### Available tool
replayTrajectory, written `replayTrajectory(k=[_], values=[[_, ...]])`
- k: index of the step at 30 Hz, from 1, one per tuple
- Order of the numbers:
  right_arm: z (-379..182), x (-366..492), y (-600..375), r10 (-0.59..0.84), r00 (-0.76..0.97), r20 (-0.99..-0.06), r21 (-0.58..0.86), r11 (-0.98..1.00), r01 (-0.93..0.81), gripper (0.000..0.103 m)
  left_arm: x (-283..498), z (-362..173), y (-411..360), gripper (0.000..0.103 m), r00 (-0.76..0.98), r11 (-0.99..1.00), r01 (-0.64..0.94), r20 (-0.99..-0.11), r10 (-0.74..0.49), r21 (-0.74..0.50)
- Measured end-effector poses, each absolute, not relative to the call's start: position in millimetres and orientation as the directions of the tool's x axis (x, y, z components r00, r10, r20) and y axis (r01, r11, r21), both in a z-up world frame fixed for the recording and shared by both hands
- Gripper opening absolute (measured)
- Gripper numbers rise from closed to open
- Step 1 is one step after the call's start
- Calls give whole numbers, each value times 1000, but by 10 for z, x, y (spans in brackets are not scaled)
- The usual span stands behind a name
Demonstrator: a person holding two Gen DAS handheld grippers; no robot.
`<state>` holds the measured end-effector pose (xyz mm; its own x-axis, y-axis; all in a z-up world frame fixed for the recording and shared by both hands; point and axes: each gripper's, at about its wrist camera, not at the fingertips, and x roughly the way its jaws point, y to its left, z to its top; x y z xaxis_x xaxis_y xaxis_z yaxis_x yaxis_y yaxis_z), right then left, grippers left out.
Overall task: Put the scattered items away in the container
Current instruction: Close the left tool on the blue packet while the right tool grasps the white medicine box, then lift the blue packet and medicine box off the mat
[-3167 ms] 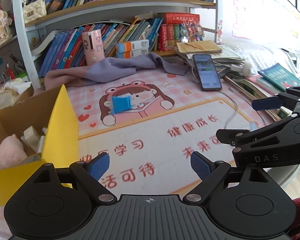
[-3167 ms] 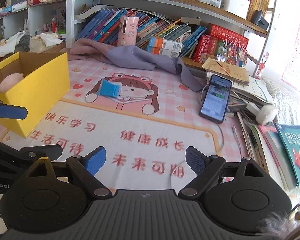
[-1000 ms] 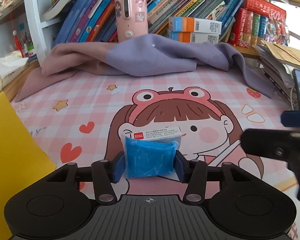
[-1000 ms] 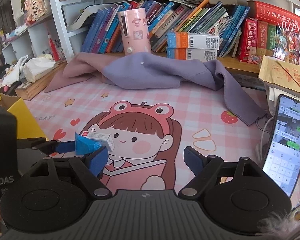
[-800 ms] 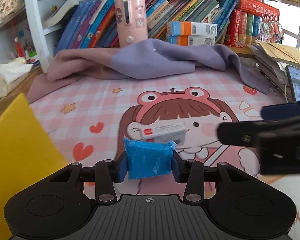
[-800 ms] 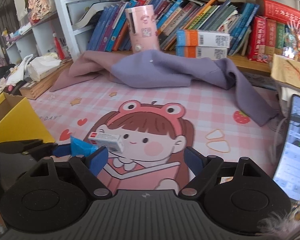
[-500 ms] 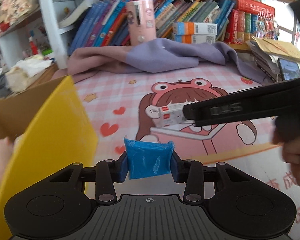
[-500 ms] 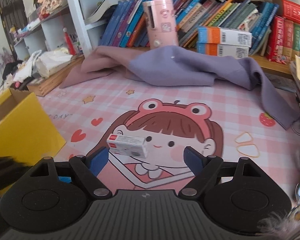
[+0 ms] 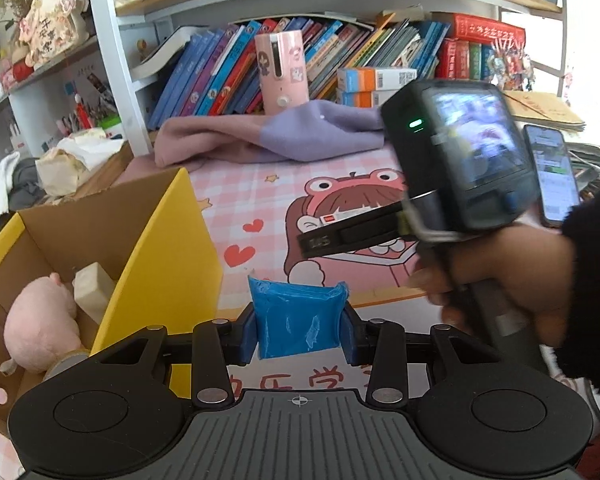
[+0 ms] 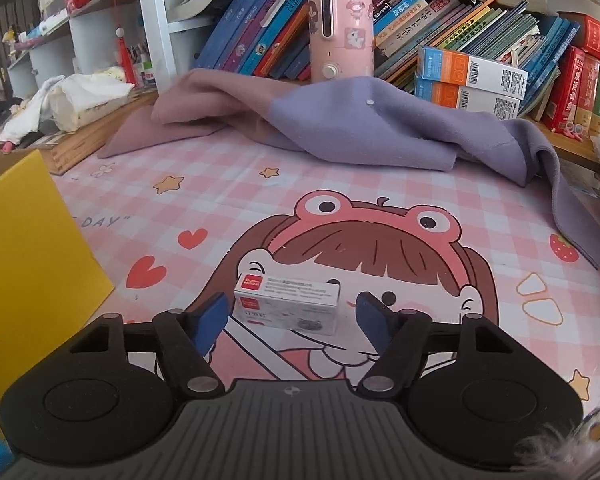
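Box position: we see the small white cardboard box with a red label (image 10: pixel 287 307) lying flat on the pink cartoon-printed mat (image 10: pixel 340 200) that covers the surface, directly between the two blue pads of the right gripper (image 10: pixel 293 316).
Box long axis: it runs across the right wrist view, from one pad toward the other, so the jaws span its length, not its width.
Right jaws: about half open and closing at this moment; we see a sliver of mat between each pad and the box's ends, so nothing is gripped yet.
Nearer hand: the right one, by our reading; in the left wrist view the box (image 9: pixel 342 216) shows only as a strip above the right gripper's black finger.
Left jaws: the left gripper (image 9: pixel 299 330) stands nearly closed, its pads pressed on both sides of a soft blue plastic-wrapped packet (image 9: pixel 298 322), which is carried clear of the mat.
Packet to container: the open yellow cardboard box (image 9: pixel 172 256) lies to the left of the packet and lower in the left wrist view; its near yellow wall stands just beside the left pad.
Container contents: a pink plush toy (image 9: pixel 40 338) and a pale block (image 9: pixel 93 290) lie inside.
Our judgement: the left hand needs to carry the packet leftward over the wall before letting go, while the right needs only to finish closing on the box's ends.
Risk: gripped end to end, the light box may buckle or pivot as we lift it.
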<state>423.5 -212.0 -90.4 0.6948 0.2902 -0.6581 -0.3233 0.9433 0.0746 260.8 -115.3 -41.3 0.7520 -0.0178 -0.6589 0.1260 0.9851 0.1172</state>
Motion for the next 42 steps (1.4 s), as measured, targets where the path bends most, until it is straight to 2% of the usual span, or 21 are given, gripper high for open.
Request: replayTrajectory(k=[4,9,21,33,42], values=[[-937,4273,-2048,270,703,-658,66,950,-304,65,2555,-369,-1158,38,757,985,127,-654,-20,116],[-959,4303,-2040,244,712,-658,63,960,-271,53,2486,-294,-1148,38,769,985,121,-639,-16,121],[-701,4092,-2244,273,741,-613,72,954,-292,53,2371,-163,-1237,37,802,984,155,-593,-70,93],[-236,3513,-2754,323,757,-568,59,933,-354,53,2226,-10,-1318,37,820,979,203,-552,-152,31],[-31,2973,-3059,313,742,-593,49,933,-356,53,2054,135,-1342,37,814,965,260,-538,-219,1]])
